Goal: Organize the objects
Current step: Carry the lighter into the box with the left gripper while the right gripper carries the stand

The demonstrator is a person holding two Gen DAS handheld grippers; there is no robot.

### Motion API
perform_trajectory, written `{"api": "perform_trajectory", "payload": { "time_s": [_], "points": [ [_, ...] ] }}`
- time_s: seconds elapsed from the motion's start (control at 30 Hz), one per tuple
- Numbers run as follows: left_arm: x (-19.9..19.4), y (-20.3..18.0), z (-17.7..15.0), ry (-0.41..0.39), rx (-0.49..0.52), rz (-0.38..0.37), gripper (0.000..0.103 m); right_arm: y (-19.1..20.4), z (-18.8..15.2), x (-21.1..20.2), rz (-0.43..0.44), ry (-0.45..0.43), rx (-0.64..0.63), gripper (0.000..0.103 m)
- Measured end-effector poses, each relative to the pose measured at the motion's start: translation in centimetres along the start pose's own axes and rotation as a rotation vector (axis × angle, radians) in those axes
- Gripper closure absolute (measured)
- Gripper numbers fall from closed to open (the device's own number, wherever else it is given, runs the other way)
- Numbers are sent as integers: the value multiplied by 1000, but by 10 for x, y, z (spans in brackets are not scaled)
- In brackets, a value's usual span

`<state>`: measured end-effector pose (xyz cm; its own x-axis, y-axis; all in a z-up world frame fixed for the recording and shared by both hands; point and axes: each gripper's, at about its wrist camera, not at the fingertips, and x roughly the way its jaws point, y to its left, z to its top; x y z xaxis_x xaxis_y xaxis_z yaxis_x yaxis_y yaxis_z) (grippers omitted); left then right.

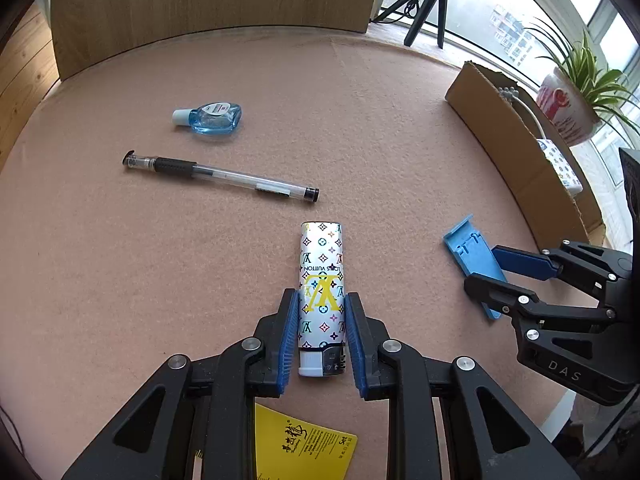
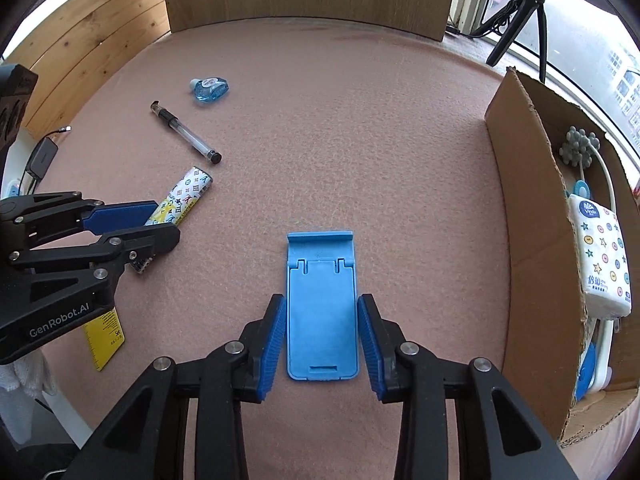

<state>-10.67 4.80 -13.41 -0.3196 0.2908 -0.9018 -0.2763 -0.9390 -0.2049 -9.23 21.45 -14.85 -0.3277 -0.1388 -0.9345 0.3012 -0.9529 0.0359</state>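
Left gripper [image 1: 322, 300]: my blue pads flank the lighter's lower half; whether they press it I cannot tell.
Lighter [image 1: 322, 276]: patterned, flat on the pink felt mat [image 1: 360, 120], white striker end toward me, far end jutting past my fingertips.
Right gripper [image 2: 322, 304]: jaws apart, a thin gap showing on each side.
Phone stand [image 2: 322, 308]: blue, folded flat on the mat, lying lengthwise between my right pads, lip end beyond them.
Pen [image 1: 220, 176]: beyond the lighter, apart from it.
Blue bottle [image 1: 210, 117]: farther off.
Cardboard box [image 2: 524, 208]: right of the stand, holding a tissue pack [image 2: 600, 256].
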Motion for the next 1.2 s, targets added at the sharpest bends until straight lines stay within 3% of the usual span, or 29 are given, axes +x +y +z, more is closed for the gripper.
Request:
{"api": "perform_trajectory", "payload": {
  "time_s": [0.2,0.4,0.77,1.2],
  "points": [
    [-5,-2,-7,-11,-80,-66,78,-23,-11,-13,38,-32,107,70],
    [-16,-21,2,-51,-94,-106,78,-35,-15,-37,45,-93,130,70],
    [-36,-86,50,-141,-3,-141,78,-77,-21,-95,41,-234,199,70],
    [-14,-180,109,-176,115,-158,78,-148,-39,-125,-45,-292,289,70]
  ]
}}
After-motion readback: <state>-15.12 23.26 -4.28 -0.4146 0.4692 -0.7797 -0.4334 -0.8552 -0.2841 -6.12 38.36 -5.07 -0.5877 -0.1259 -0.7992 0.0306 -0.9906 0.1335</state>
